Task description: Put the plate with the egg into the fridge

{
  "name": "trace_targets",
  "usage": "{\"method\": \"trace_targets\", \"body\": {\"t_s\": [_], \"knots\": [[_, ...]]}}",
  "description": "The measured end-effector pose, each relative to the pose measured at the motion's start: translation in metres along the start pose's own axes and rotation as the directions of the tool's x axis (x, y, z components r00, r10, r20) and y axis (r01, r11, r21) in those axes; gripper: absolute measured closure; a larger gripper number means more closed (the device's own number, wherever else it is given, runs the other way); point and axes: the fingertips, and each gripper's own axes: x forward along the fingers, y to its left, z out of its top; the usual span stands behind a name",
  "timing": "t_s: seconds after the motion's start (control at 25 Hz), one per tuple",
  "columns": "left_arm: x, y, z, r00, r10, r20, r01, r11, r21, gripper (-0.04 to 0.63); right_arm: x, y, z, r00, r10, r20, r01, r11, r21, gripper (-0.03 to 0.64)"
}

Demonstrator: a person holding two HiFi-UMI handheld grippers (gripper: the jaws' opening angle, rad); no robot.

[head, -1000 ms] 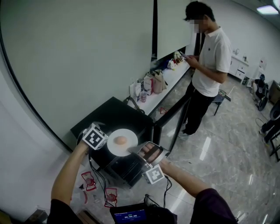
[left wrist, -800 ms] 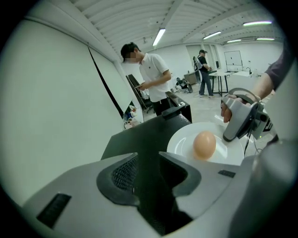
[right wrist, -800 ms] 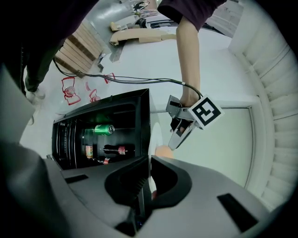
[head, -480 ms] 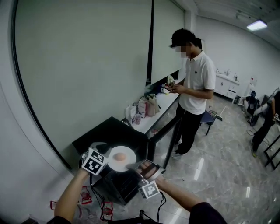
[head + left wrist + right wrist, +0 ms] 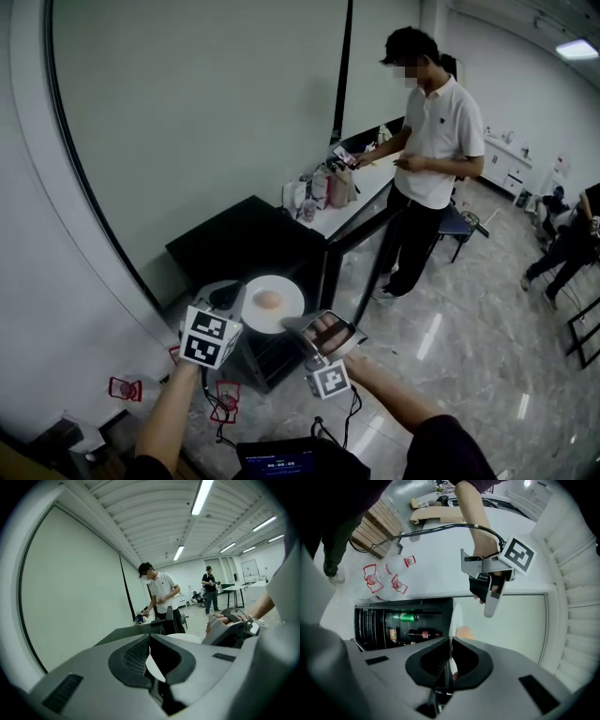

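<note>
Two grippers pinch the plate (image 5: 284, 292), egg (image 5: 268, 299) aboard, over the fridge's (image 5: 246, 246) front edge: left gripper (image 5: 235, 306) jaws have just closed on its rim, right gripper (image 5: 290, 325) clamps the opposite rim.

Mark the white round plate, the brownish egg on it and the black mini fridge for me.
white round plate (image 5: 290, 296): head view, bare right part of its rim.
brownish egg (image 5: 268, 299): head view, its middle.
black mini fridge (image 5: 246, 246): head view, its flat top.
</note>
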Motion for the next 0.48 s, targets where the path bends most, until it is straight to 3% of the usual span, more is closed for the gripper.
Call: {"method": "trace_targets", "body": {"t_s": [0.24,0.48], "knots": [[-0.009,-0.036,-0.025,0.994,0.098,-0.036,-0.101,0.991,-0.083,0.584,-0.023,0.024,-0.014,0.998,0.001,0.07,-0.002,1.0,0.016,0.597],[-0.018,-0.066,-0.027,0.975,0.215,-0.049,-0.22,0.965,-0.144,0.584,-0.051,0.044,-0.034,0.989,0.018,0.147,-0.018,1.0,-0.003,0.597]]}}
